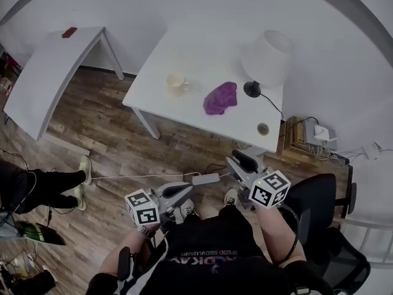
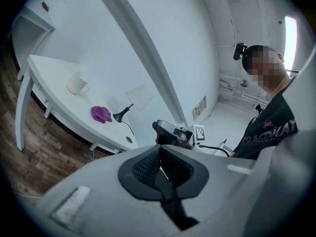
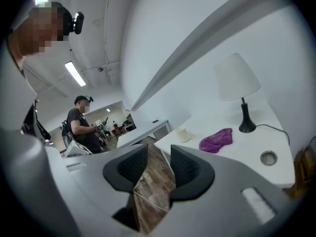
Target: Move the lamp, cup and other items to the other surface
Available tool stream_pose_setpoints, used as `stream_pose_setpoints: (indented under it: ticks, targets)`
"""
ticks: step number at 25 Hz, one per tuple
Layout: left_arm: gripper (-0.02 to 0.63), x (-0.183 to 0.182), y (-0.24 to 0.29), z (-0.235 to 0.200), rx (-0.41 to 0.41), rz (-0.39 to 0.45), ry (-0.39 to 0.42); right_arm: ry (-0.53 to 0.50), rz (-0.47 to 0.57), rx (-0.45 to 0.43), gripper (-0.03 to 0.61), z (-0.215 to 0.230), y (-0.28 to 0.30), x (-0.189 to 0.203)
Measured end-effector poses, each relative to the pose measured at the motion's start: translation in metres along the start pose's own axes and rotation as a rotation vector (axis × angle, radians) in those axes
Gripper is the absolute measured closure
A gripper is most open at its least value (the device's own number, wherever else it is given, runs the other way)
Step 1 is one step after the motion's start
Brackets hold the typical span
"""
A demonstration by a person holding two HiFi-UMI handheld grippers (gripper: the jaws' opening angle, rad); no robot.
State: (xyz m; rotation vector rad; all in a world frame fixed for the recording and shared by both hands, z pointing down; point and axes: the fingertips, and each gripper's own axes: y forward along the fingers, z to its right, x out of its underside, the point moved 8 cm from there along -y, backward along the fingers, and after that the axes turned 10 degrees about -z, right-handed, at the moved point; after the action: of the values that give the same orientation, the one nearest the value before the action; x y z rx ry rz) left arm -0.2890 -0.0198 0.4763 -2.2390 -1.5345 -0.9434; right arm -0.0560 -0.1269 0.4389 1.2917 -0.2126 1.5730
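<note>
Left gripper (image 1: 179, 192) jaws are together, right gripper (image 1: 242, 162) jaws apart and empty, both low in frame. Lamp (image 1: 267, 59), cup (image 1: 177, 83) and cloth (image 1: 221, 97) sit upper centre; the trailing cord (image 1: 273, 107) may snag and tip the lamp

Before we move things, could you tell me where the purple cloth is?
In the head view, the purple cloth lies on the white table, between the cup to its left and the lamp to its right.
</note>
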Motion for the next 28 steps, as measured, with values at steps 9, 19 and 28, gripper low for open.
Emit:
stream_pose_setpoints:
  ticks: [9, 19, 28]
  targets:
    - [0.611, -0.006, -0.01, -0.003, -0.124, 0.151, -0.026, -0.151, -0.167, 0.139, 0.399, 0.085, 0.095, -0.043]
    - [0.611, 0.016, -0.045, 0.009, -0.352, 0.313, -0.09, -0.169, -0.413, 0.259, 0.382, 0.182, 0.199, -0.051]
    - [0.611, 0.035, -0.052, 0.016, -0.456, 0.386, -0.153, -0.216, -0.54, 0.299, 0.302, 0.207, 0.258, -0.048]
